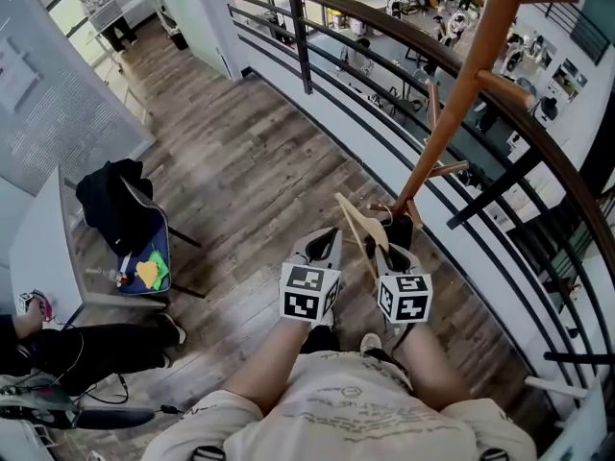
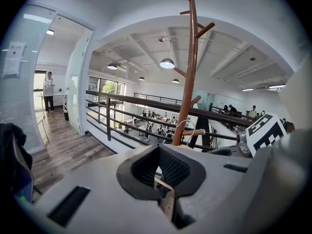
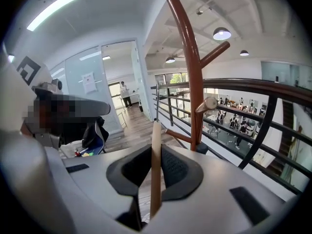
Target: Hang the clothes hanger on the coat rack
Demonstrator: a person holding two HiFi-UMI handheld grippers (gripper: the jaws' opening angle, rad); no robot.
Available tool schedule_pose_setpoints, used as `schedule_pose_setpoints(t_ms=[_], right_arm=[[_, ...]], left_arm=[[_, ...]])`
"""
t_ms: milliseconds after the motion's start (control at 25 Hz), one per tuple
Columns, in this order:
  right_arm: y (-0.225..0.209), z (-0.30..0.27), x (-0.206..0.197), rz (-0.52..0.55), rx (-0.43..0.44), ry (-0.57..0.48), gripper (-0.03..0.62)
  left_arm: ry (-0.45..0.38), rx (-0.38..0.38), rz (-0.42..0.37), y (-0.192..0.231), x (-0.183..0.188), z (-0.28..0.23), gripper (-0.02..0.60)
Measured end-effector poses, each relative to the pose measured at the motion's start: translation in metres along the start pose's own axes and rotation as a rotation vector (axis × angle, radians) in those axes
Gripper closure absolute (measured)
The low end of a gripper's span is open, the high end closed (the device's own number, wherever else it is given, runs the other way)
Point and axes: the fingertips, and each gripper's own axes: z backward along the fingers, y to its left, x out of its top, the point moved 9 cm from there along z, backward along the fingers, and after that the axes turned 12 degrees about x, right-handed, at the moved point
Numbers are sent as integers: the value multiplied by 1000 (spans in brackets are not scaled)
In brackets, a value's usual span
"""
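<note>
The brown wooden coat rack [image 1: 462, 92] stands against the railing ahead of me, its pegs slanting upward; it also rises in the left gripper view [image 2: 189, 82] and in the right gripper view [image 3: 193, 87]. A light wooden clothes hanger [image 1: 357, 227] is held between both grippers, just short of the rack's foot. My right gripper [image 1: 392, 251] is shut on one arm of the hanger [image 3: 155, 165], which stands upright between its jaws [image 3: 155, 179]. My left gripper [image 1: 325, 238] is shut on another piece of the hanger [image 2: 166, 201] low between its jaws [image 2: 161, 179].
A dark metal railing [image 1: 317, 60] curves past the rack, with a lower floor beyond it. At the left a chair draped with a black garment [image 1: 117, 205] stands beside a white table [image 1: 38, 248]. A seated person's legs [image 1: 96, 346] stretch across the floor at the lower left.
</note>
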Motion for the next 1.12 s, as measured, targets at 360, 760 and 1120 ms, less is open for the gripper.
schedule_pose_setpoints(t_ms=[360, 760, 1120], right_arm=[[-7, -38, -12, -62, -68, 52, 543], [-18, -63, -25, -121, -146, 73, 543], [-32, -82, -30, -162, -192, 90, 543]], left_arm=[[38, -67, -21, 25, -1, -32, 577], [95, -124, -32, 44, -19, -60, 577], [134, -144, -35, 51, -30, -74, 578]])
